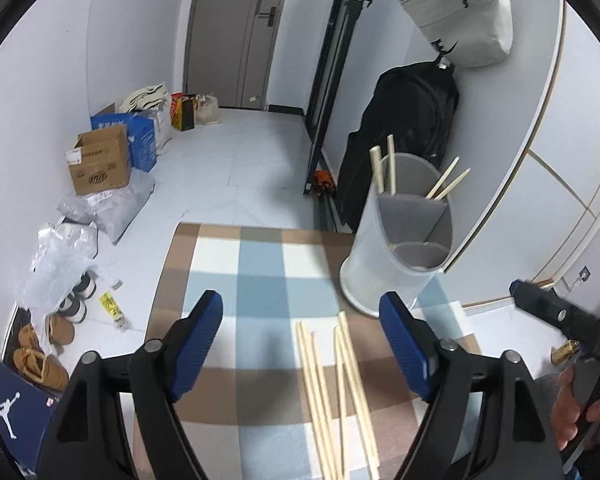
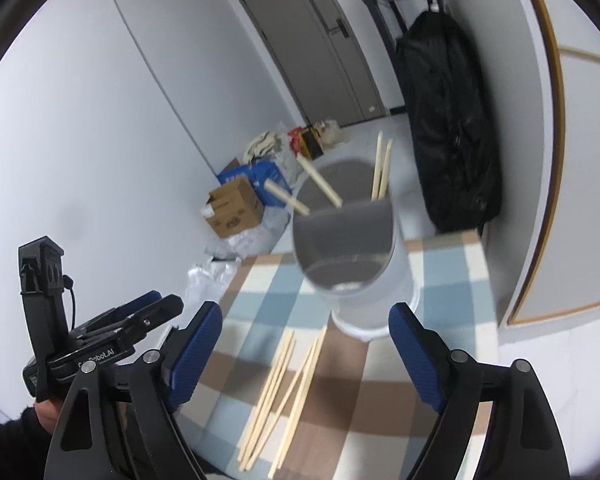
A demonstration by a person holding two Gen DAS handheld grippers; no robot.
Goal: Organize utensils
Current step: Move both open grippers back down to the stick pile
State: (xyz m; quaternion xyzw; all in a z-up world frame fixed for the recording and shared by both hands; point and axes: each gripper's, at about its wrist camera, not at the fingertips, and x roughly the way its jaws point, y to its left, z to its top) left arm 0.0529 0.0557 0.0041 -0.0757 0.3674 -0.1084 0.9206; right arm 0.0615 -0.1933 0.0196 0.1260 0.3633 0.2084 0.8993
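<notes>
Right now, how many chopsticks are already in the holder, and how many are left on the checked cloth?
Chopsticks in the holder: 4, as two pairs and in separate compartments
Chopsticks loose on the checked cloth: about 6; they overlap, so the count is uncertain
Total: about 10

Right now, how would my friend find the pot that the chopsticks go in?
Look at the checked cloth on the table. At its far right corner, near the black bag hanging on the wall, stands a see-through plastic pot with grey dividers inside. It is the only upright thing on the cloth, with four chopsticks poking out of it, while the loose chopsticks lie flat.
</notes>
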